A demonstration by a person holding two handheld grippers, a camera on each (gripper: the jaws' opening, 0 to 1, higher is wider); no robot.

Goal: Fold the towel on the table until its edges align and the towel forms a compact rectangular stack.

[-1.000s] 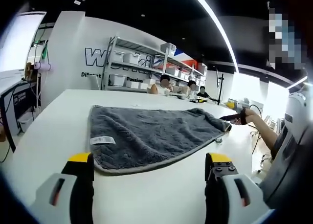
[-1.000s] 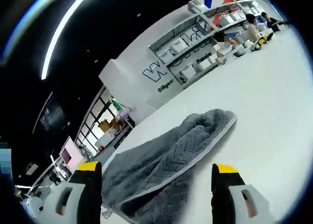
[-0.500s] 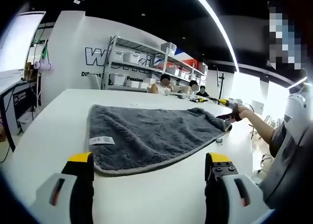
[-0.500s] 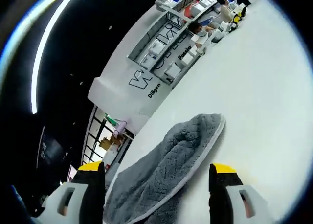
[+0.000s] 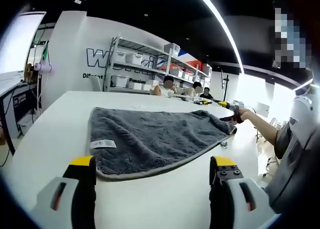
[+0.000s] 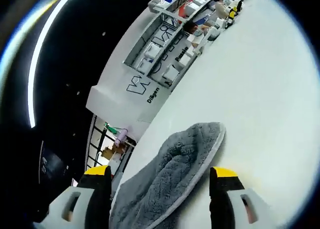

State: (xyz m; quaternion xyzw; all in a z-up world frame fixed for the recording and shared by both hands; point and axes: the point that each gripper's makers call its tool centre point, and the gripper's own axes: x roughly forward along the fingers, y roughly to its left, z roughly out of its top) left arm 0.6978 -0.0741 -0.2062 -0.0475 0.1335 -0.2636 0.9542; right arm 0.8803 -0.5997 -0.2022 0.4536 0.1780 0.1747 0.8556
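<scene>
A grey towel [image 5: 155, 139] lies spread flat on the white table [image 5: 55, 134], with a white label near its left front corner. My left gripper [image 5: 152, 179] is open, just in front of the towel's near edge and apart from it. At the towel's far right corner the right gripper [image 5: 226, 118] shows, held by a person's hand. In the right gripper view, the right gripper [image 6: 159, 181] is open over one rounded corner of the towel [image 6: 175, 174], and this view is strongly tilted.
Shelving with white boxes [image 5: 145, 69] stands along the back wall. Several people sit at the table's far end [image 5: 182, 89]. A small object [image 5: 223, 144] lies on the table by the towel's right edge. A person's sleeve [image 5: 295, 154] is at the right.
The right gripper has rolled and moved closer to the towel corner, so its view tilted further. The left gripper has stayed still.
</scene>
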